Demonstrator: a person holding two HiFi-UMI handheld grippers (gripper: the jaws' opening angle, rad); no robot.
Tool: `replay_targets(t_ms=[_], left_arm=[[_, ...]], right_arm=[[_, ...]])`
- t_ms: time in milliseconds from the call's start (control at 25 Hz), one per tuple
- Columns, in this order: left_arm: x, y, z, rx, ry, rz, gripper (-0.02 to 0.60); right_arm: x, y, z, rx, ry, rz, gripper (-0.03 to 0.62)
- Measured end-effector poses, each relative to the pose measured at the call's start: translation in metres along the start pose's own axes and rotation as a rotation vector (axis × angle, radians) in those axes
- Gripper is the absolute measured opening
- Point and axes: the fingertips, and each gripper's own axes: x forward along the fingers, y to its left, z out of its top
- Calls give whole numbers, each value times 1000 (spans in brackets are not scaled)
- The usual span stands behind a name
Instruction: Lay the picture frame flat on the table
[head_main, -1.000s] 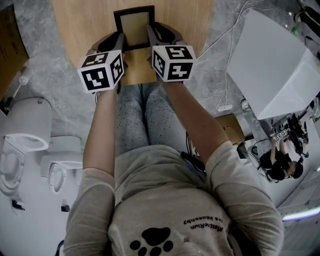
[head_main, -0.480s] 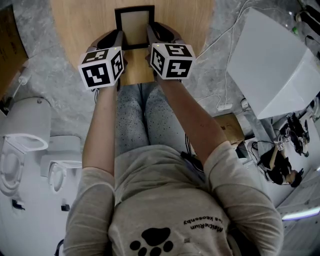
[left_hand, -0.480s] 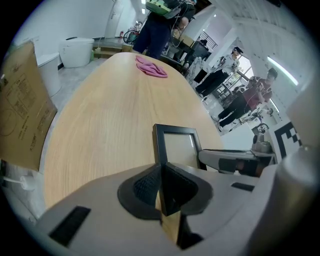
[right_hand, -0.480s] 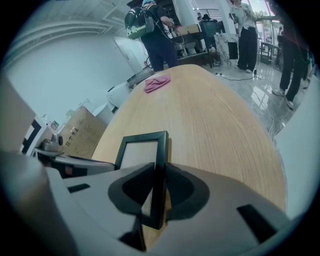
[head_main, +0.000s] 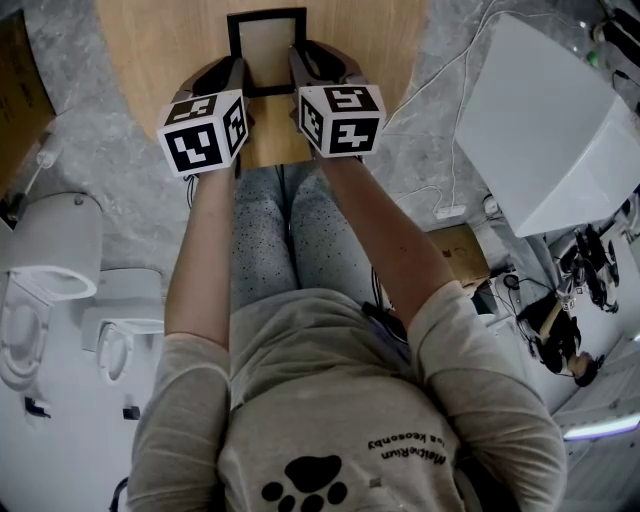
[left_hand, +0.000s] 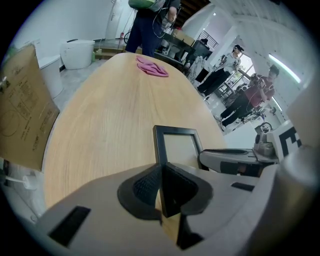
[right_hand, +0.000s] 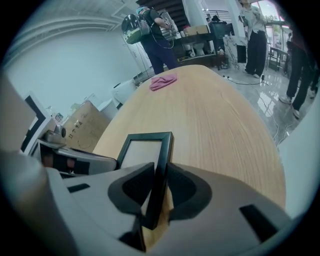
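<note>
The left gripper has its fingers clamped on the picture frame at its left bar, the right gripper at its right. The bench is beneath.

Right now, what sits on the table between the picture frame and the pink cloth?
Nothing: only bare wooden table lies between the picture frame and the pink cloth, as both gripper views show.

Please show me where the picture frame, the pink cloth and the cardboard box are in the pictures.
picture frame (head_main: 268, 50): head view, on its pale centre panel.
pink cloth (left_hand: 151, 66): left gripper view, on the middle of the cloth.
cardboard box (left_hand: 22, 110): left gripper view, on its printed side.
</note>
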Motion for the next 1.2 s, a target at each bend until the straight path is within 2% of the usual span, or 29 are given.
replay_targets(t_ms=[200, 280, 520, 760, 880, 1080, 1200], left_arm=[[1, 2, 1, -20, -4, 7, 35], [0, 2, 2, -20, -8, 10, 35], [1, 3, 1, -20, -12, 14, 40], [-10, 7, 8, 29, -63, 53, 41], [-26, -4, 21, 56, -150, 37, 40], [-81, -35, 62, 205, -402, -5, 9], [-102, -49, 72, 255, -463, -11, 8]], right_arm=[[-7, -3, 11, -97, -26, -64, 86], [-11, -1, 14, -119, -33, -66, 14], [-4, 3, 3, -81, 6, -35, 11], [-1, 6, 3, -90, 7, -33, 11], [-2, 4, 4, -86, 6, -31, 11], [0, 4, 3, -68, 1, -18, 11], [-3, 3, 8, -66, -42, 7, 11]])
